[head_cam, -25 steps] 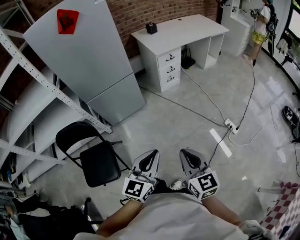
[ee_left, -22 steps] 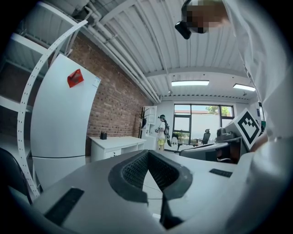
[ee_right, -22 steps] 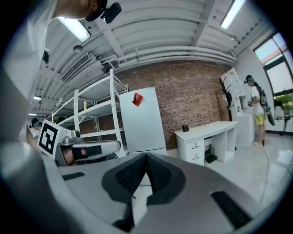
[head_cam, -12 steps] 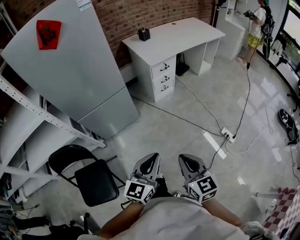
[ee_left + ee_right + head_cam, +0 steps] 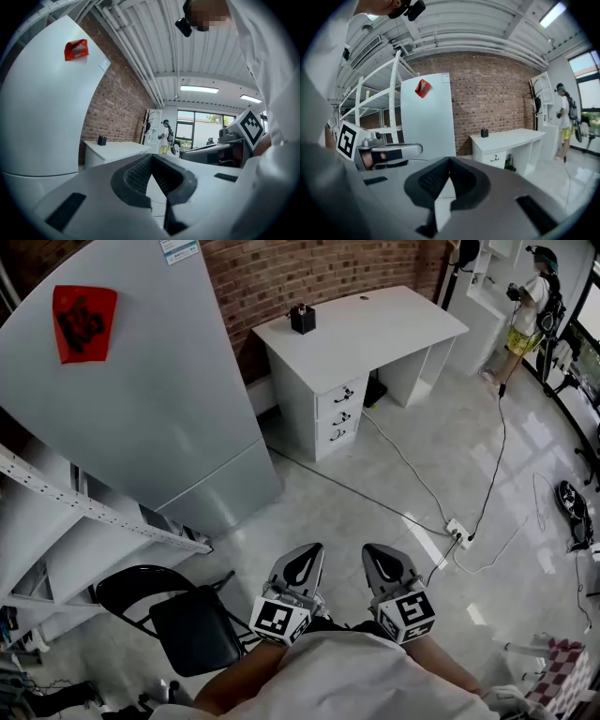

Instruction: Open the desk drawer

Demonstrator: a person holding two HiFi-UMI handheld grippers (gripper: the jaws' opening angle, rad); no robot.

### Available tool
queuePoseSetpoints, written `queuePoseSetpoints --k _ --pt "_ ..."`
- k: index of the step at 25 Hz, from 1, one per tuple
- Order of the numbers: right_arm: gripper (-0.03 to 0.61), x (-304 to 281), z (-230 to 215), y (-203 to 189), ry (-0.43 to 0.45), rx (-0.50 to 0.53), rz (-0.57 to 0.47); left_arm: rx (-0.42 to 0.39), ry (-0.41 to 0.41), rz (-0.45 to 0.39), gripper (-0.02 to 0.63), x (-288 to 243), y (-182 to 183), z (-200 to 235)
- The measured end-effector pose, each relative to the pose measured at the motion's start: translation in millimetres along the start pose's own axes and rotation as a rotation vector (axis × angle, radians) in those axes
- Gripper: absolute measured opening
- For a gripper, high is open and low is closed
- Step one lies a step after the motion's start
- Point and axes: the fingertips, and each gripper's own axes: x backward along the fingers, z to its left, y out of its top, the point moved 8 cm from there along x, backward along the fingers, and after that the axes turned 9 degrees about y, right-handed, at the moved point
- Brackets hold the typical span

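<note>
Scene: a white desk (image 5: 375, 329) stands against the brick wall beside a grey fridge (image 5: 141, 399), well apart from both grippers across the open floor.
Desk drawer: three drawers stack under the desktop's left end; the top drawer (image 5: 330, 399) sits just below the front edge and is closed.
Tongs: the left gripper (image 5: 298, 568) and right gripper (image 5: 386, 563) are side by side near the person's body, each with its jaws pressed together and nothing between them.
Handling: probably a light, stiff board box on runners. It should slide on a straight pull, though a light desk may shift.
Where to grip: the small dark handle (image 5: 345, 393) at the drawer front's middle, which looks thin and smooth, so pinch it squarely.
</note>
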Motion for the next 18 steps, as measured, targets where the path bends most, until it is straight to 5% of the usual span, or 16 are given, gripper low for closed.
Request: queuePoseSetpoints --k 18 --pt "0.015 -45.7 -101.6 19.9 -0.046 -0.031 -0.017 -0.014 -0.009 0.027 0.006 -97.8 9.7 20.0"
